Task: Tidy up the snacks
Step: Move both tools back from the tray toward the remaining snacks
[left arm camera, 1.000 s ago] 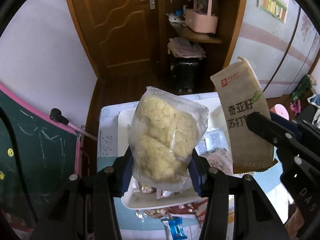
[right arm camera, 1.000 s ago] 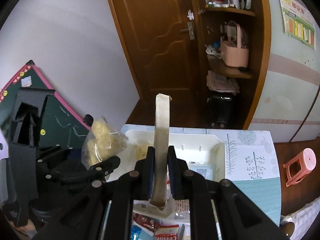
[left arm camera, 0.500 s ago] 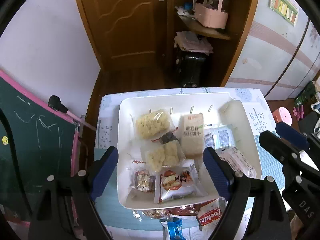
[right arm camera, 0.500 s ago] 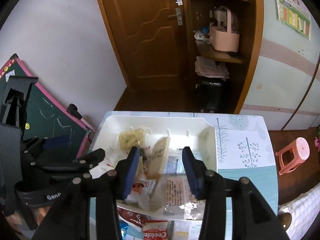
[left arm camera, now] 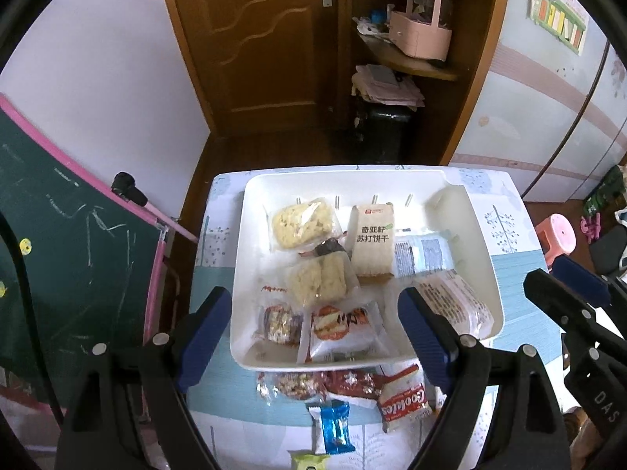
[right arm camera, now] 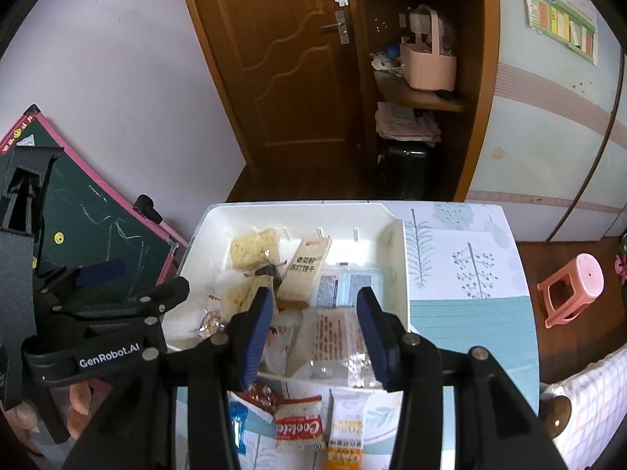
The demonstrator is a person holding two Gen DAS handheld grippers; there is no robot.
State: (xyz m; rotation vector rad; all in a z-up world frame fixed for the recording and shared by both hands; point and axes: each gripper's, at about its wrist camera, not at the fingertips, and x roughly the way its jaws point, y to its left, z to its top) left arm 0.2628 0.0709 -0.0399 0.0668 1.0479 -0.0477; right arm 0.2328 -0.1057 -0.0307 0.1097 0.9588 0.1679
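A white tray (left arm camera: pixel 250 243) on the small table holds several snack packs. A clear bag of yellow puffed snack (left arm camera: pixel 301 221) lies at its back left. A beige cracker pack (left arm camera: pixel 371 243) lies beside it, also in the right wrist view (right arm camera: pixel 303 270). My left gripper (left arm camera: pixel 313 329) is open and empty above the tray's near edge. My right gripper (right arm camera: pixel 315 333) is open and empty over the tray's (right arm camera: pixel 395 258) near right part. Loose snacks lie on the table in front: a Cookies pack (left arm camera: pixel 403 401), a blue candy (left arm camera: pixel 333 427), an orange pack (right arm camera: pixel 345 446).
A green chalkboard with pink frame (left arm camera: pixel 70 243) leans at the left of the table. A wooden door (left arm camera: pixel 258 39) and shelf with a pink basket (left arm camera: pixel 421 33) stand behind. A pink stool (right arm camera: pixel 572 288) is on the floor at right.
Both grippers opened and dropped their packs: the yellow snack bag and the cracker pack now lie in the tray. Both grippers have since held above the near edge.
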